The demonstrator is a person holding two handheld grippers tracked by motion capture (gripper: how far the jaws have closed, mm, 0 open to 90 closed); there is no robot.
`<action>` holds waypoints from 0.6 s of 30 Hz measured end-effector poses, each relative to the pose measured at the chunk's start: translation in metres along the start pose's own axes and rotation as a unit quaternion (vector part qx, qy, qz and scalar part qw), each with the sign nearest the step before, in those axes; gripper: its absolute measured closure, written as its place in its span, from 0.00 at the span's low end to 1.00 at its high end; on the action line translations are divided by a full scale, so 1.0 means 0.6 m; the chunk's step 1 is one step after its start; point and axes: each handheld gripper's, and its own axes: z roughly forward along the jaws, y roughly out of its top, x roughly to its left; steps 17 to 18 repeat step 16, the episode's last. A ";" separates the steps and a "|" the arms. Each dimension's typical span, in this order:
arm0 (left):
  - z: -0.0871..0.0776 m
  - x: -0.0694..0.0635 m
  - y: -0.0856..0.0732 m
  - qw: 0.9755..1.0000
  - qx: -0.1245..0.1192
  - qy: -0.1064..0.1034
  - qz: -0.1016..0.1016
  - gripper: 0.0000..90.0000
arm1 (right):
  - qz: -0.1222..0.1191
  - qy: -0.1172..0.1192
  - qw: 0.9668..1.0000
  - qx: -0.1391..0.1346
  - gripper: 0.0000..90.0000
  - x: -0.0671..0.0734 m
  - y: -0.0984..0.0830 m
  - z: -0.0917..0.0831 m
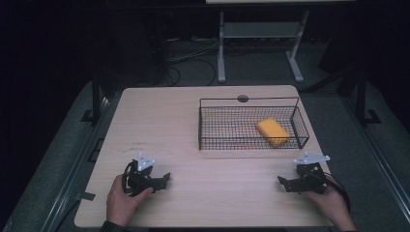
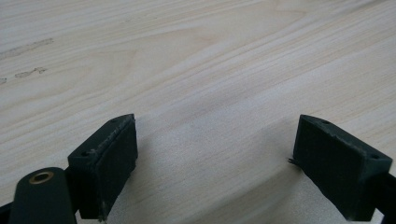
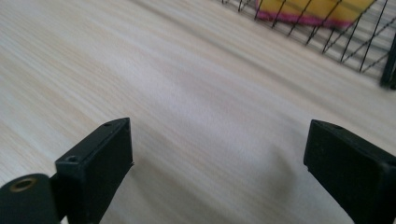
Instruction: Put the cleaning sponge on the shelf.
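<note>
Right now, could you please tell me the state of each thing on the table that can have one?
Left claw: open, holding nothing, low over the table.
Right claw: open, holding nothing, near the table's front right.
Wire basket: upright on the table, open at the top.
Yellow sponge: lying inside the basket, toward its right end.

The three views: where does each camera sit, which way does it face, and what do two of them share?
High view: sits above the near side, facing forward and down on the table, the basket and the sponge; both hands, left gripper and right gripper show.
Left gripper view: rides the left gripper, low over bare wood; its open jaws show.
Right gripper view: rides the right gripper, facing the basket; its open jaws show.
Shared: high and right gripper views both show the sponge.
</note>
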 end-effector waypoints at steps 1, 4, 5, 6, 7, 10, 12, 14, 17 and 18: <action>0.000 0.000 0.000 1.000 0.000 0.000 0.000 0.15 | 0.004 0.002 1.000 0.001 0.07 0.000 -0.004 0.001; 0.000 0.000 0.000 1.000 0.000 0.000 0.000 0.15 | 0.015 0.007 1.000 -0.008 0.03 -0.001 -0.014 0.003; 0.000 0.000 0.000 1.000 0.000 0.000 0.000 0.15 | 0.017 0.008 1.000 -0.013 0.03 -0.002 -0.017 0.003; 0.000 0.000 0.000 1.000 0.000 0.000 0.000 0.15 | 0.020 0.011 1.000 -0.017 0.03 -0.003 -0.020 0.003; 0.000 0.000 0.000 1.000 0.000 0.000 0.000 0.15 | 0.022 0.013 0.999 -0.026 0.03 -0.003 -0.024 0.004; 0.000 0.000 0.000 1.000 0.000 0.000 0.000 0.15 | 0.020 0.014 0.999 -0.032 0.03 -0.003 -0.026 0.003; 0.000 0.000 0.000 1.000 0.000 0.000 0.000 0.15 | 0.020 0.014 0.999 -0.032 0.03 -0.003 -0.026 0.003; 0.000 0.000 0.000 1.000 0.000 0.000 0.000 0.15 | 0.020 0.014 0.999 -0.032 0.03 -0.003 -0.026 0.003; 0.000 0.000 0.000 1.000 0.000 0.000 0.000 0.15 | 0.020 0.014 0.999 -0.032 0.03 -0.003 -0.026 0.003; 0.000 0.000 0.000 1.000 0.000 0.000 0.000 0.15 | 0.020 0.014 0.999 -0.032 0.03 -0.003 -0.026 0.003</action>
